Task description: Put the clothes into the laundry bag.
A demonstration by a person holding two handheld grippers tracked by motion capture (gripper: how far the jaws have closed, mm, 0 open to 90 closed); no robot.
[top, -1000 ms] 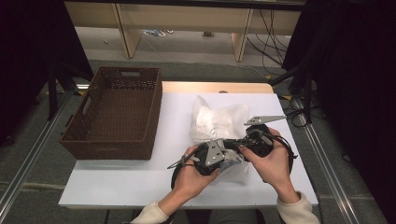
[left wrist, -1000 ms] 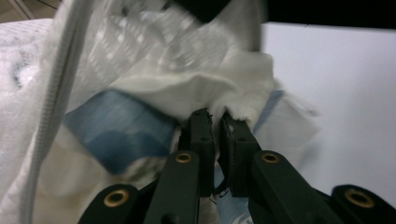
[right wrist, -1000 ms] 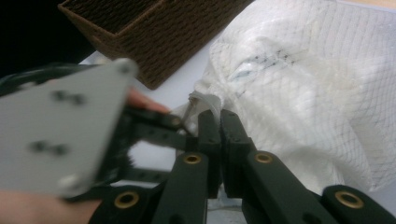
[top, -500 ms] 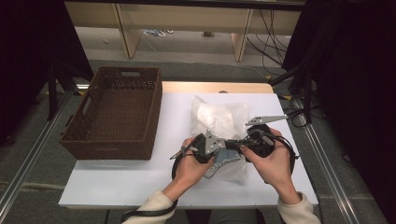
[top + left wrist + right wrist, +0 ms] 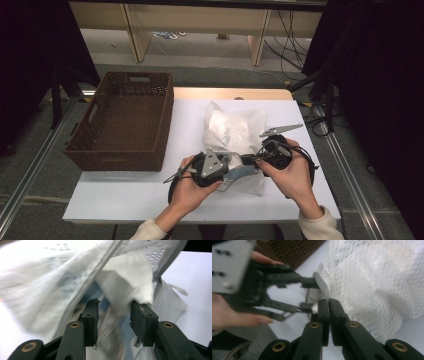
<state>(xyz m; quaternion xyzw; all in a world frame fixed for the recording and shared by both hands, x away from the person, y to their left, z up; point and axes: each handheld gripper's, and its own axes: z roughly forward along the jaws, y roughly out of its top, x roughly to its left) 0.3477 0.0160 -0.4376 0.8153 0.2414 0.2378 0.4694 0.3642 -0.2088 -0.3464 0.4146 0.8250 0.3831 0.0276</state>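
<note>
A white mesh bag [image 5: 235,135] lies in the middle of the high view, on the white table [image 5: 125,192], with a brown wicker basket [image 5: 125,125] at centre left. Both grippers work at the bag's near end, in the lower middle of that frame.

The right gripper [image 5: 255,161] has its jaws pressed together on the bag's edge; in the right gripper view the two black jaws meet at lower centre [image 5: 329,305], pinching a grey strip of the bag's rim, with the netted bulk of the bag [image 5: 374,277] filling the upper right. The left gripper [image 5: 232,167] stands with jaws apart: in the left gripper view they [image 5: 113,315] straddle a folded white cloth [image 5: 125,287] that shows inside the bag's mouth, beside the zipper [image 5: 110,255] running up the centre. The pads do not look closed on the cloth yet.

The step in hand seems to be getting the contents out of the opened bag: the right holds the mouth steady while the left reaches in. Next, the left probably needs to push slightly deeper, close firmly on the cloth alone, not the mesh, and draw it out toward the bottom of the frame while the right keeps its pinch.
</note>
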